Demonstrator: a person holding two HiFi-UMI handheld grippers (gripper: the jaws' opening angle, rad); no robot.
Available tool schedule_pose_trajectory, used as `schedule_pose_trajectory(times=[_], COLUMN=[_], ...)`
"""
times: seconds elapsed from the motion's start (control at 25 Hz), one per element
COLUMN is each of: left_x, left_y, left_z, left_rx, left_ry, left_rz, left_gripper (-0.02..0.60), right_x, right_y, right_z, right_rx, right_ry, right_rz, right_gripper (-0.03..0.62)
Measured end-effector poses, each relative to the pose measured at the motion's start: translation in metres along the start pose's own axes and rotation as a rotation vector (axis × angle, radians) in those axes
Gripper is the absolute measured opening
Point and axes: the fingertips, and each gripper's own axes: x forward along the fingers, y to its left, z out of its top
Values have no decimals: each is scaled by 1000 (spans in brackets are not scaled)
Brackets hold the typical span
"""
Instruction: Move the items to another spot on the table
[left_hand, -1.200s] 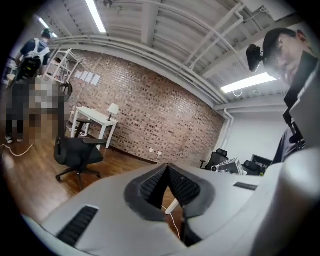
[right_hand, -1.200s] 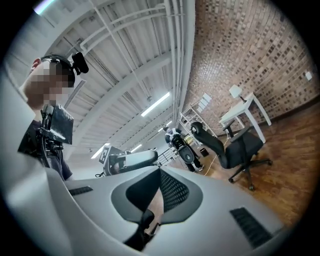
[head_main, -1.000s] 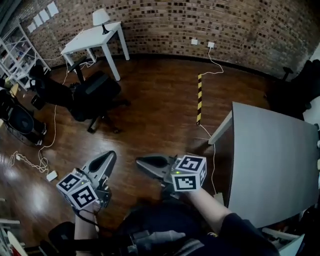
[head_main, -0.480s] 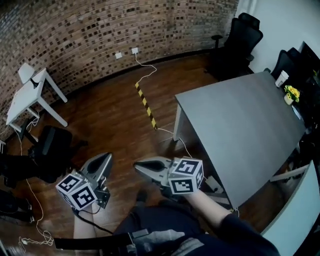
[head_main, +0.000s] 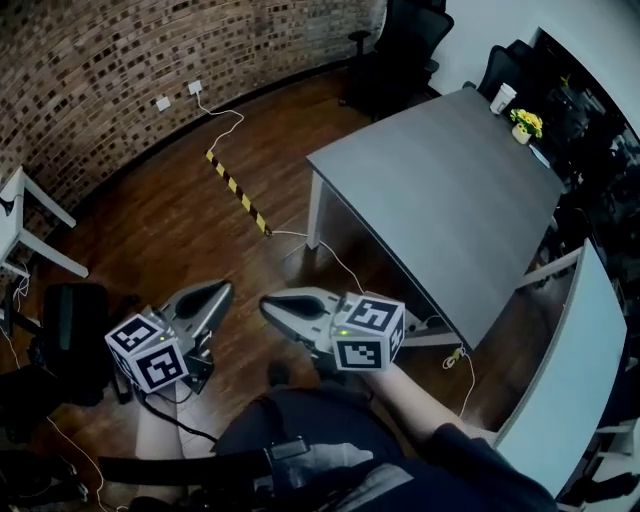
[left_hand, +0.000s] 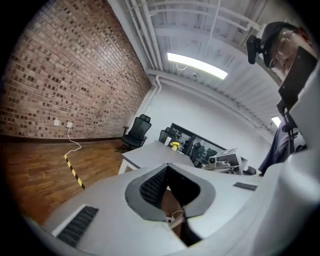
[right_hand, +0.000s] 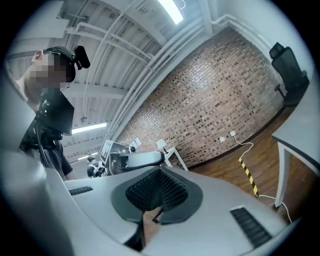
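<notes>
A grey table (head_main: 450, 200) stands ahead and to the right on the wooden floor. At its far corner are a white cup (head_main: 503, 97) and a small pot of yellow flowers (head_main: 525, 122). Both grippers hang over the floor, short of the table. My left gripper (head_main: 222, 288) is shut with nothing in it, and my right gripper (head_main: 266, 303) beside it is shut and empty too. The left gripper view looks over its closed jaws toward the table (left_hand: 150, 152) and the flowers (left_hand: 175, 145). In the right gripper view the left gripper (right_hand: 135, 160) shows beyond the closed jaws.
A yellow-black striped strip (head_main: 240, 195) and a white cable (head_main: 340, 262) lie on the floor before the table. Black office chairs (head_main: 400, 40) stand at the far side. A lighter table (head_main: 560, 380) is at the right, and a black chair (head_main: 70, 320) at the left.
The view has swung round: the grey table has come from the right edge toward the middle and nearer. Both grippers stay shut, side by side in front of me.
</notes>
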Motion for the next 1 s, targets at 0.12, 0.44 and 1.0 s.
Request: schedule_pose_trajectory(times=[0.12, 0.44, 1.0], left_x=[14, 69, 123], left_y=[-4, -28, -111], left_z=[1, -5, -45], left_rx=[22, 15, 76], left_ry=[31, 91, 210], left_rz=[-78, -301, -477], left_gripper=[5, 5, 5], right_x=[-9, -66, -210], right_y=[-4, -18, -25], right_z=[1, 20, -46], right_rx=[-1, -21, -90], right_ry=[-27, -159, -154], right_rz=[-82, -353, -663], right_gripper=[-17, -16, -15])
